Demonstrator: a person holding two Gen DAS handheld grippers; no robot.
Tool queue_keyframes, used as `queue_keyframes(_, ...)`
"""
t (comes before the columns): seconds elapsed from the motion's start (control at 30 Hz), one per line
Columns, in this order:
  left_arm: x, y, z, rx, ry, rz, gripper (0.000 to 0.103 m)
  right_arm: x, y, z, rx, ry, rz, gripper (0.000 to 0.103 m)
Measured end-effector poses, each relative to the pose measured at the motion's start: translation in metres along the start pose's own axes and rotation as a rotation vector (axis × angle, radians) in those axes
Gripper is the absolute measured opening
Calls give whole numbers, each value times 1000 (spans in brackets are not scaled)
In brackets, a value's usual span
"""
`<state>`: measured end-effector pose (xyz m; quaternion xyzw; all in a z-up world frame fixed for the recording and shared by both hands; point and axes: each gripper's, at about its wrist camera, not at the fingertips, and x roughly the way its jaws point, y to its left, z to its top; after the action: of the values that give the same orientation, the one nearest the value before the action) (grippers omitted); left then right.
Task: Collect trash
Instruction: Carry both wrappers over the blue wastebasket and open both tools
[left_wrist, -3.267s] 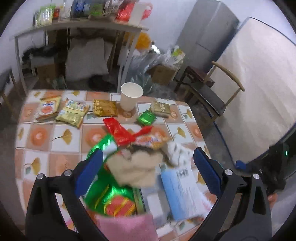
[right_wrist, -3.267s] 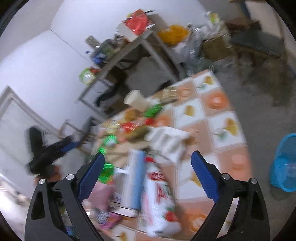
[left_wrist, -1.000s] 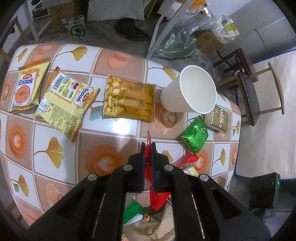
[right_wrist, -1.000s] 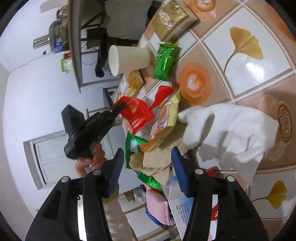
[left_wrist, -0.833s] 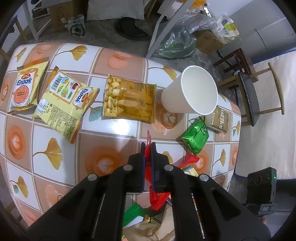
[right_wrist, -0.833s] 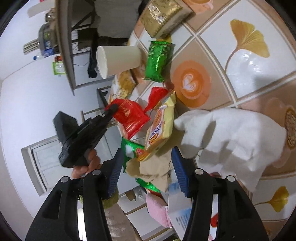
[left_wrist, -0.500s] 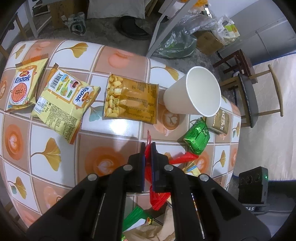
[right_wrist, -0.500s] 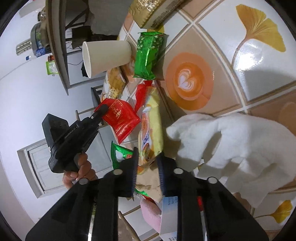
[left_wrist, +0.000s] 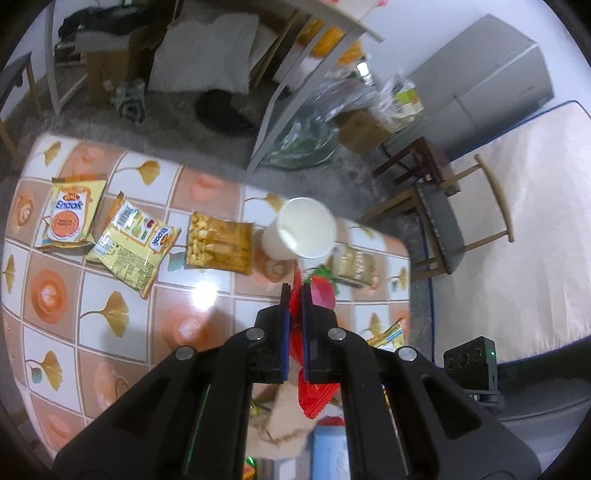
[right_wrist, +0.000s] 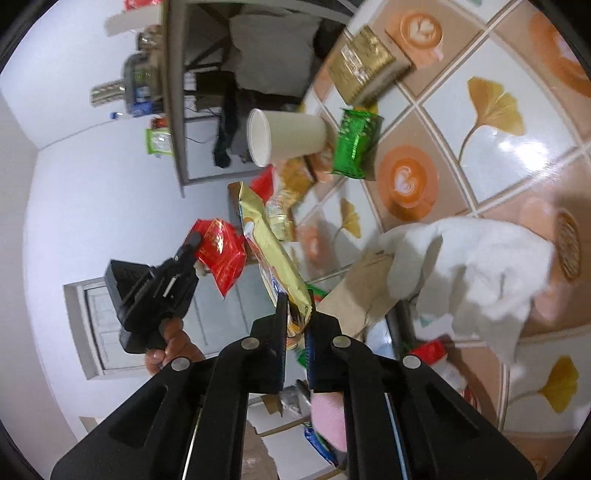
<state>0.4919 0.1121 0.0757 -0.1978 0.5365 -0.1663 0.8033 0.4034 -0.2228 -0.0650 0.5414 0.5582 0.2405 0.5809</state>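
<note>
Tongs first: left gripper (left_wrist: 293, 295) is pinched nearly closed on a red wrapper (left_wrist: 314, 387), which hangs below the jaws at bottom centre of its view; right gripper (right_wrist: 295, 306) is clamped the same way on a gold snack packet (right_wrist: 271, 251) standing up from the pile. Both pieces look lifted off the tiled table (left_wrist: 110, 295), though the blur makes it hard to say if the gold one is fully clear. I'd keep both squeezes firm and carry slowly so the slick foil doesn't slip. In the right view's left middle, the left hand (right_wrist: 170, 343) grips its handle, jaws pointing upward. White paper cup (left_wrist: 301, 232) sits just beyond.
</note>
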Motion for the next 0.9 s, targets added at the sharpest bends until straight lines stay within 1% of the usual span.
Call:
queue_keyframes(0.1,-19,-19,-13,35,-16,-14,4,-26,1,-18,-16,-36,30,9)
queue_keyframes(0.23,-39,-52,-36,91,-26,-45,3,-79,-11,-51,-33,-98,64,9)
queue_keyframes(0.33,-45,-80,-56,139,-22,-68,4,-123,-26,-76,-33,-157,92,9)
queue_keyframes(0.43,-40,-113,-80,199,5,-91,4,-167,-49,-104,-16,-228,119,9)
queue_keyframes(0.5,-31,-142,-101,257,36,-106,4,-200,-67,-120,9,-285,137,9)
queue_keyframes(0.57,-23,-164,-117,294,61,-120,4,-239,-91,-141,40,-355,159,9)
queue_keyframes(0.6,-14,-181,-130,324,86,-133,4,-247,-97,-145,48,-375,164,9)
queue_keyframes(0.7,7,-218,-157,376,134,-161,4,-289,-129,-168,89,-465,185,9)
queue_keyframes(0.8,36,-255,-185,422,193,-191,4,-330,-166,-193,146,-548,201,9)
queue_keyframes(0.9,77,-297,-220,474,271,-214,4,-362,-204,-215,212,-629,201,9)
